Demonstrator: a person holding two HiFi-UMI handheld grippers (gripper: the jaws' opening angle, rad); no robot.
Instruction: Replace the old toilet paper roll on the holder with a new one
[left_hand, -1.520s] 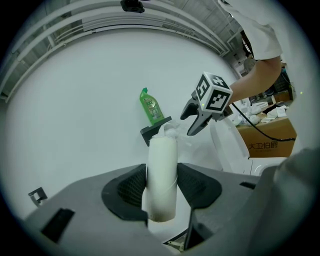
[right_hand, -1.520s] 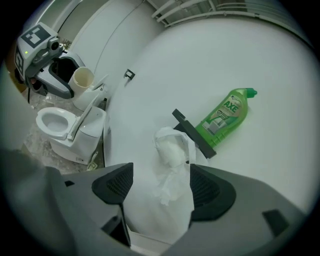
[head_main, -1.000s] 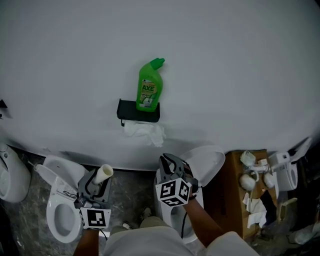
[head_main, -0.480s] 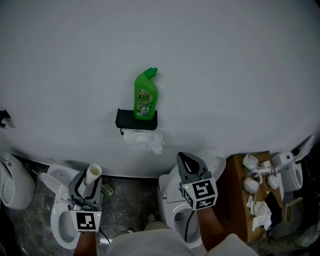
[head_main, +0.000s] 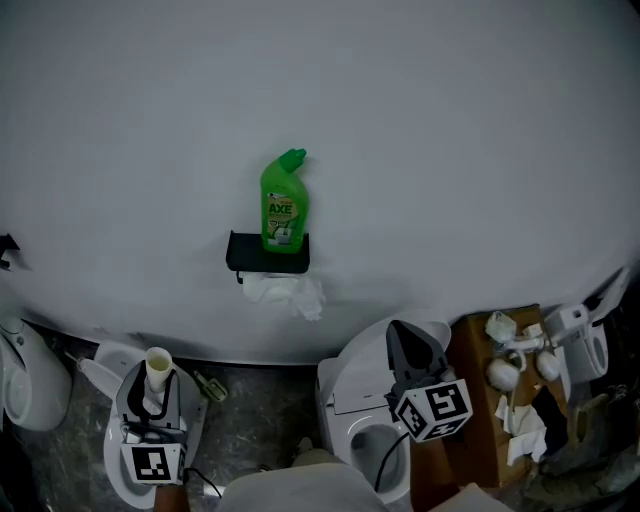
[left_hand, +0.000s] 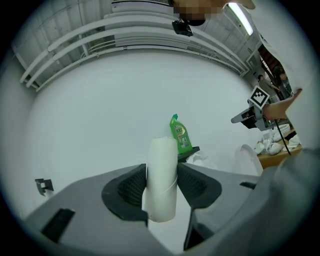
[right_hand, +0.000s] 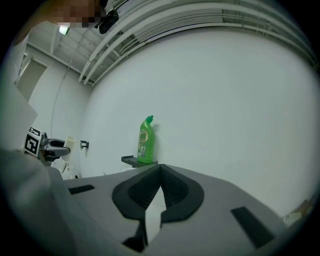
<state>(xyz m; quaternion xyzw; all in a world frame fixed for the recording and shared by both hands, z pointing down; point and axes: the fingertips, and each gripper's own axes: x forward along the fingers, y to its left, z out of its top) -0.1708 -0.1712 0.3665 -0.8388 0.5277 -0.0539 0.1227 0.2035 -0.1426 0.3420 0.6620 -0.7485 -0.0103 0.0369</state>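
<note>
While my left gripper (head_main: 150, 385) clamps the bare white cardboard tube (head_main: 157, 364) upright between its pads, my right gripper (head_main: 405, 340) is pinched fully together on nothing. Against a second ago, both tools sit further from the black wall-mounted holder (head_main: 250, 262) in the head view: the left has slid out to the left, and the right has swung off to the right, over the white toilet bowl (head_main: 350, 400). The tube is well apart from the holder. A green plastic cleaner bottle (head_main: 281, 205) stands on the holder's top, and a crumpled wad of white paper (head_main: 288, 295) hangs just beneath. I read that as the spent core being off and carried away, so the removal half looks done. I cannot pick out a fresh roll for certain, so fetching and mounting one is what remains.
</note>
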